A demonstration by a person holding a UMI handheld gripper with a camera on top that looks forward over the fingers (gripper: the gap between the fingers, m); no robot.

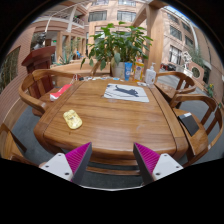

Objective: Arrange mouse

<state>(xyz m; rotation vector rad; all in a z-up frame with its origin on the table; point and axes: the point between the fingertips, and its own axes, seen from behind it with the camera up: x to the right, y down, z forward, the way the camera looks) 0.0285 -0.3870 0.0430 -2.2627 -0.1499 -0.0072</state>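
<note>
A dark mouse [127, 91] lies on a grey-white mouse mat [127, 94] at the far side of the wooden table [110, 125], well beyond my fingers. My gripper [113, 160] is open and empty, held above the table's near edge. Its two magenta pads [80, 161] stand wide apart with only the table edge and floor between them.
A yellow object [72, 119] lies on the table's left part. A potted plant [118, 45] and bottles [138, 71] stand at the far edge. A red item [60, 91] lies at the left. Wooden chairs [196, 125] surround the table.
</note>
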